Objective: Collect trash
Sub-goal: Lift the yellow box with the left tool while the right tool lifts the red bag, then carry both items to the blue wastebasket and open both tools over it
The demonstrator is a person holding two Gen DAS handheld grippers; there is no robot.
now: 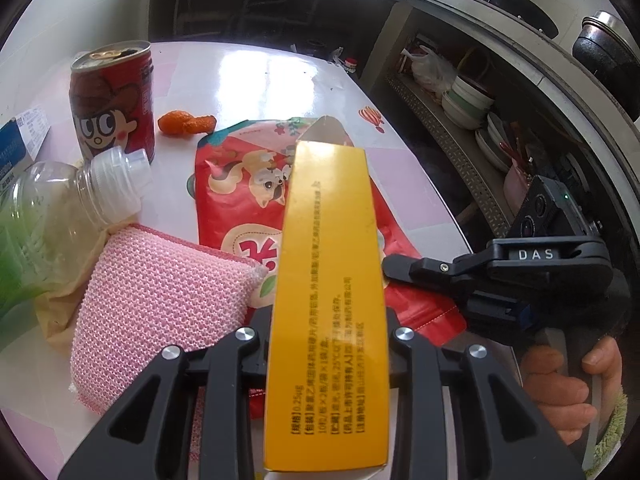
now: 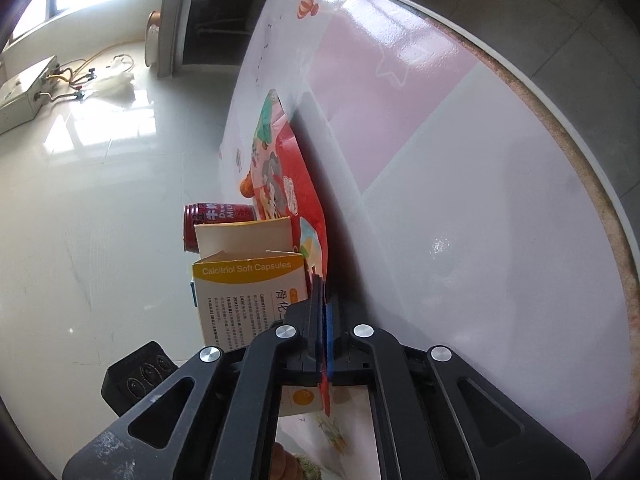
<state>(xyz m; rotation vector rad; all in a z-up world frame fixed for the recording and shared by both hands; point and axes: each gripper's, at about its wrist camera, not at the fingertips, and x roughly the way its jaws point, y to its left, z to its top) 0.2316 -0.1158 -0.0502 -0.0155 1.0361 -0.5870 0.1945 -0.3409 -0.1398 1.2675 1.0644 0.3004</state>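
Yellow "Calcitriol Soft Capsules" box [image 2: 248, 280]

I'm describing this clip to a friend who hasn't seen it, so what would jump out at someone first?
The yellow medicine box fills the middle of the left wrist view, clamped in the left gripper above a red snack bag lying on the table. In the right wrist view, the right gripper pinches that bag's edge. A red cartoon-face can stands at the far left, beside an orange peel.
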